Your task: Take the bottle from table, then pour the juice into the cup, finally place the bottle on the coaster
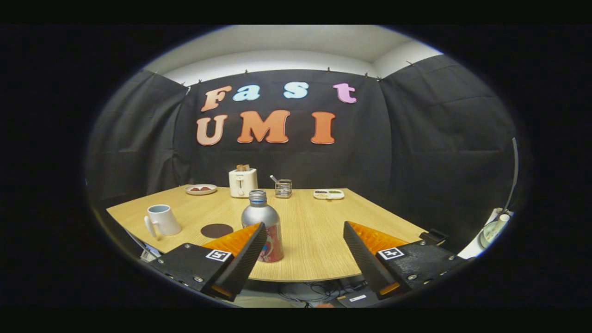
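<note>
A silver bottle (pixel 262 222) with a screw cap and a coloured label stands upright near the front edge of the wooden table (pixel 323 240). My gripper (pixel 305 240) is open, short of the table edge, and nothing is between its fingers. The bottle stands just beyond the left fingertip, which hides part of its lower left side. A white cup (pixel 163 221) with a handle stands to the left of the bottle. Between cup and bottle lies a dark round coaster (pixel 216 230), flat on the table.
At the table's far side stand a white toaster (pixel 243 181), a plate with food (pixel 200 189), a small mesh holder (pixel 283 188) and a white divided tray (pixel 328 194). Black cloth walls close the booth. Cables lie on the floor below the table's front edge.
</note>
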`<state>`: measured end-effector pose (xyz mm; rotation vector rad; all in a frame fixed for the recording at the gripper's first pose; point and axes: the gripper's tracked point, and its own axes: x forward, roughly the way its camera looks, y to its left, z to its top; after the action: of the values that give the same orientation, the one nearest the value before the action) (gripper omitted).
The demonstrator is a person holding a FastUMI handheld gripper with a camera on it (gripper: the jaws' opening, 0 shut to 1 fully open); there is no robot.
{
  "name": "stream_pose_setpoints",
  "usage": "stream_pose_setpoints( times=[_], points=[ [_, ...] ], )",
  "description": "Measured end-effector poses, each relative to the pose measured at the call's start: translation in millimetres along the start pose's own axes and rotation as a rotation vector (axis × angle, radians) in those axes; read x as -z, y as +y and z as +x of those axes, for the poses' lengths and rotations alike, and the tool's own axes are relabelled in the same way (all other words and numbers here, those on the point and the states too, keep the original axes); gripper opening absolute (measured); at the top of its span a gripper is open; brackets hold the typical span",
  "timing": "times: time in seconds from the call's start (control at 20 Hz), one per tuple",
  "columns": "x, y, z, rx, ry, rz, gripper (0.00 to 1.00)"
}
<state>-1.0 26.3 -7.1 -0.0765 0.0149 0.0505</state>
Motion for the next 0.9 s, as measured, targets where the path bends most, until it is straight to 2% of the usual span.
stream_pose_setpoints(
  times=[0.2, 0.55, 0.9],
  points=[
    [1, 14, 4, -0.033, -0.003, 0.028, 0.99],
    [13, 47, 14, -0.086, 0.007, 0.0, 0.99],
    [41, 57, 35, -0.071, 0.048, -0.035, 0.99]
  ],
)
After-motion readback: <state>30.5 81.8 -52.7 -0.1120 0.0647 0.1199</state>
